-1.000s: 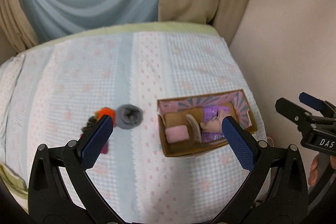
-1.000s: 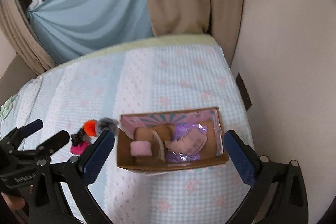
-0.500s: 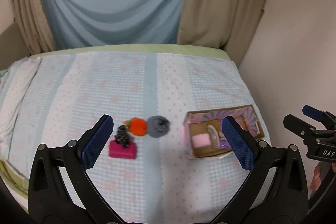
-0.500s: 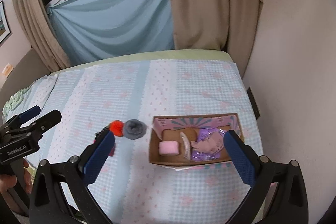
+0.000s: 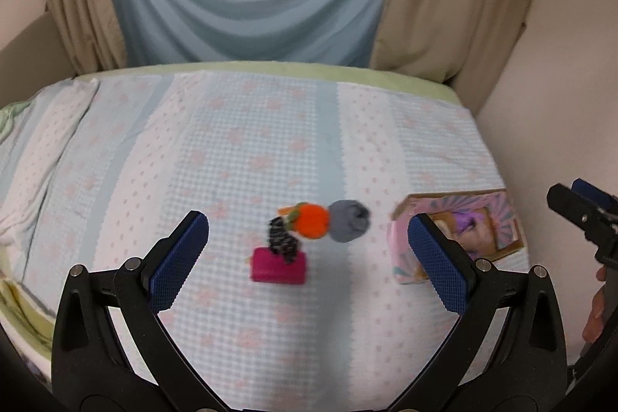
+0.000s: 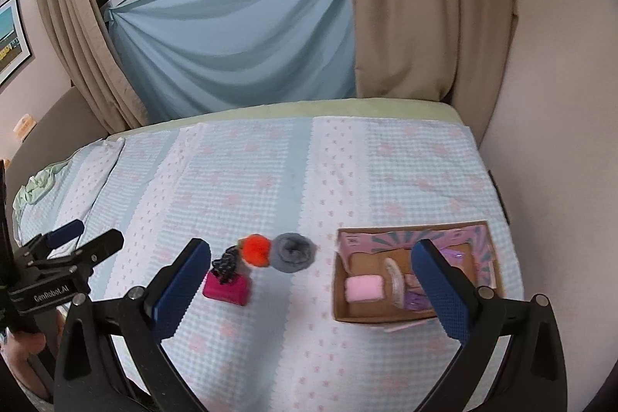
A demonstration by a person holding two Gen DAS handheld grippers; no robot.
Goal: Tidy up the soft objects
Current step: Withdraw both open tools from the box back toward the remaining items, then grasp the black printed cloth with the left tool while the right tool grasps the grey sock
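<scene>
On the bed lie a grey rolled soft ball [image 5: 349,221] [image 6: 292,251], an orange pompom [image 5: 311,220] [image 6: 255,250], a black knitted piece [image 5: 283,240] [image 6: 227,264] and a magenta block [image 5: 279,265] [image 6: 227,288], close together. A cardboard box [image 6: 340,300] [image 5: 401,257] to their right holds a pink roll [image 6: 364,289], a purple item [image 6: 415,300] and other soft pieces. My left gripper [image 5: 307,257] is open and empty above the group. My right gripper [image 6: 309,280] is open and empty, between the group and the box.
The bed has a light blue and white checked cover [image 6: 270,180] with a green edge at the back. Curtains [image 6: 405,6] and a blue sheet [image 6: 239,45] hang behind. A wall [image 6: 548,103] borders the bed on the right. A green cloth [image 6: 36,186] lies far left.
Both grippers have pulled back and swung left: the box has shifted right in both views and the loose soft objects have come to the middle. Both stay open and empty.
</scene>
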